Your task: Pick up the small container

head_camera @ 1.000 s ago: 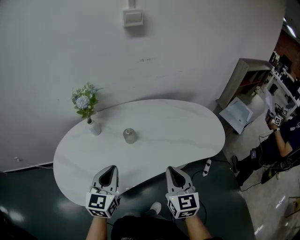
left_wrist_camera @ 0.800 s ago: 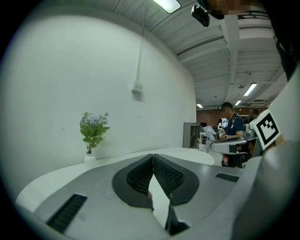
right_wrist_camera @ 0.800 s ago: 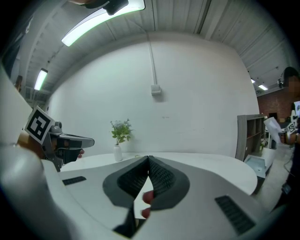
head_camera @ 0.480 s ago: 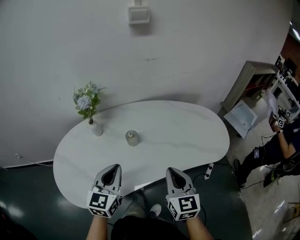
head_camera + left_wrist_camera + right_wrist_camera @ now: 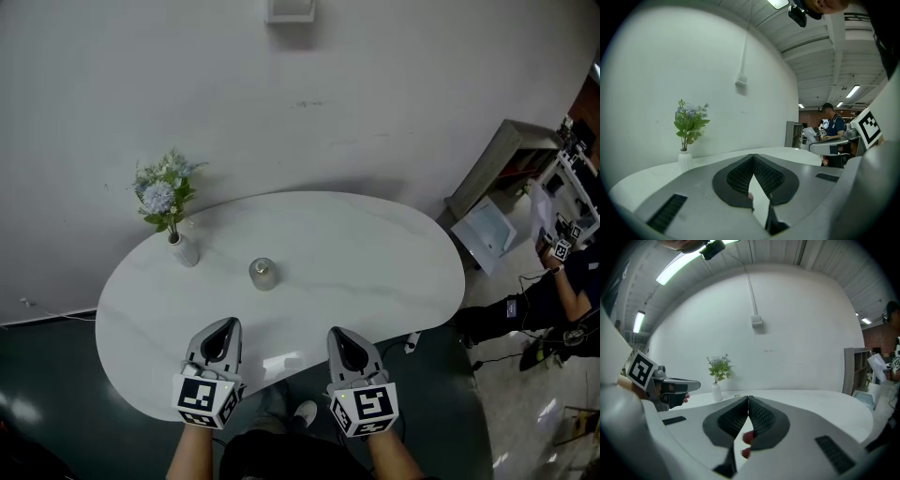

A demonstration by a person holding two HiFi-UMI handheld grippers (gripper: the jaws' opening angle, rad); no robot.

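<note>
Head view is showing the container (image 5: pixel 262 273) sitting on the table (image 5: pixel 375 272), near the vase (image 5: pixel 185 251). Left gripper (image 5: pixel 223 326) and right gripper (image 5: pixel 339 334) are hovering at the near edge, jaws fully closed, gripping nothing.

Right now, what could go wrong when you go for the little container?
1. The left gripper and the right gripper are both shut. If neither opens first, it might push the container over instead of gripping it.
2. The vase stands close by on the container's left, so a reach with the left gripper could bump and tip it.
</note>
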